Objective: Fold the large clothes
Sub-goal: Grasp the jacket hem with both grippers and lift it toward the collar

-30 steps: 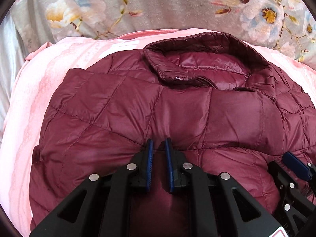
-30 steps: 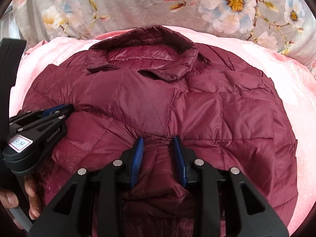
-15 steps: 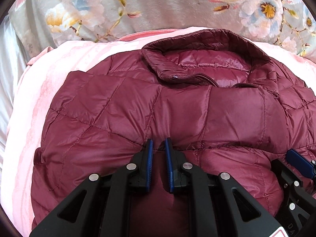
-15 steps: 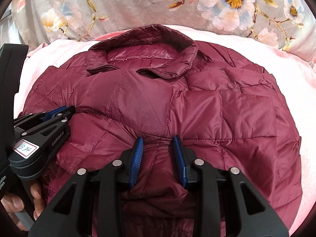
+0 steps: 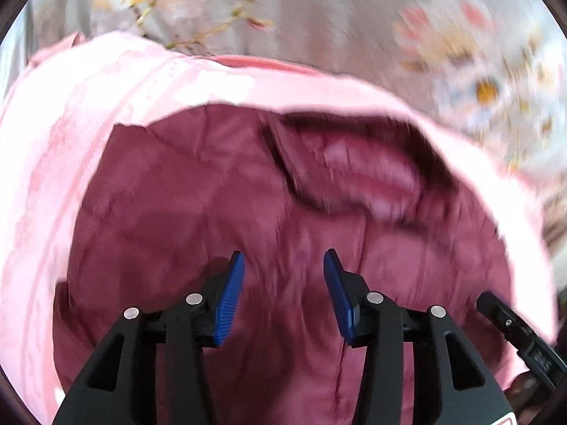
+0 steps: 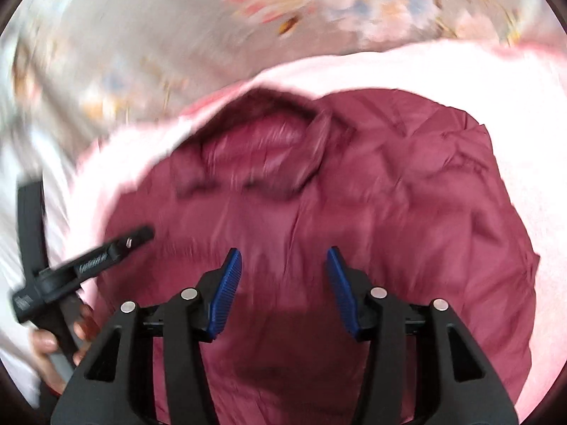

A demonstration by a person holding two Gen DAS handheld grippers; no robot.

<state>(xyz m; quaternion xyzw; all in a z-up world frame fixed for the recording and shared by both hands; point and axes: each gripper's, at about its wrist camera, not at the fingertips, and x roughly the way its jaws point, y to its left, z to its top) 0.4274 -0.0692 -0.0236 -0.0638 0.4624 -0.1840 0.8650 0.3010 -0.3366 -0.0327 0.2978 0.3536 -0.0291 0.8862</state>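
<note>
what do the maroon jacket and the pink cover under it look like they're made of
Maroon jacket: probably thin nylon or polyester shell over puffy filling; it has a slight sheen, creases, and faint quilting lines, though motion blur softens them.

Pink cover: looks like soft, matte woven or fleecy cloth with a faint paler pattern; blur leaves the weave unclear.

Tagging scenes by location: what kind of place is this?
Probably a bedroom: the maroon puffer jacket lies on a pink blanket spread over grey floral bedding, which looks like a bed. No other furniture shows.
</note>
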